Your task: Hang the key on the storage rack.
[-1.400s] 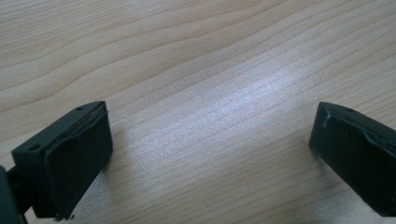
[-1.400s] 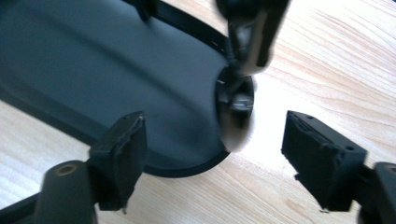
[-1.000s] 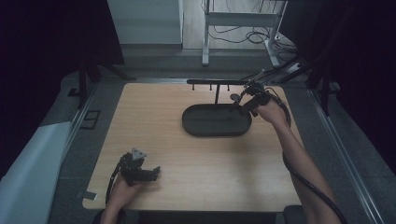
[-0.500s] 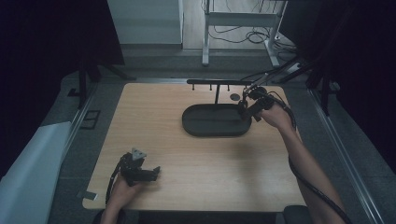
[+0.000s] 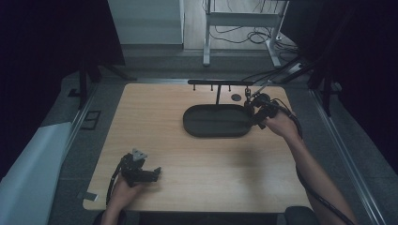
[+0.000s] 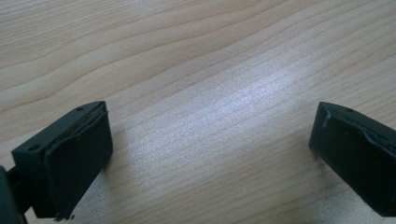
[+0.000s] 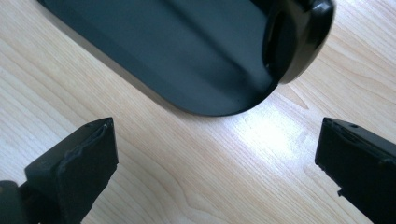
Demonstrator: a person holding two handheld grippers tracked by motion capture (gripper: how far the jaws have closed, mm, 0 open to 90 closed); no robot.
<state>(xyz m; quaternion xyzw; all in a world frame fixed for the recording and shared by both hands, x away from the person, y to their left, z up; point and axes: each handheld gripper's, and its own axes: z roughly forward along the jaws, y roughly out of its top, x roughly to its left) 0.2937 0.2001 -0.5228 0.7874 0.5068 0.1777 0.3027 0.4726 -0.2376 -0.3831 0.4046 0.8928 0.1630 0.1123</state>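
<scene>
Both grippers gape, holding nothing. Ahead of the right gripper (image 5: 253,108), the black oval tray (image 7: 187,56) sits; pushing forward carelessly could shove it. The left gripper (image 6: 210,154) rests over bare tabletop (image 6: 210,56).

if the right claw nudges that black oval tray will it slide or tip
Probably slide: the black oval tray sits low and flat on the smooth wooden table, so tipping looks unlikely. It looks rigid and holds its shape. The right claw, open beside its end, might pivot it rather than move it straight.
</scene>
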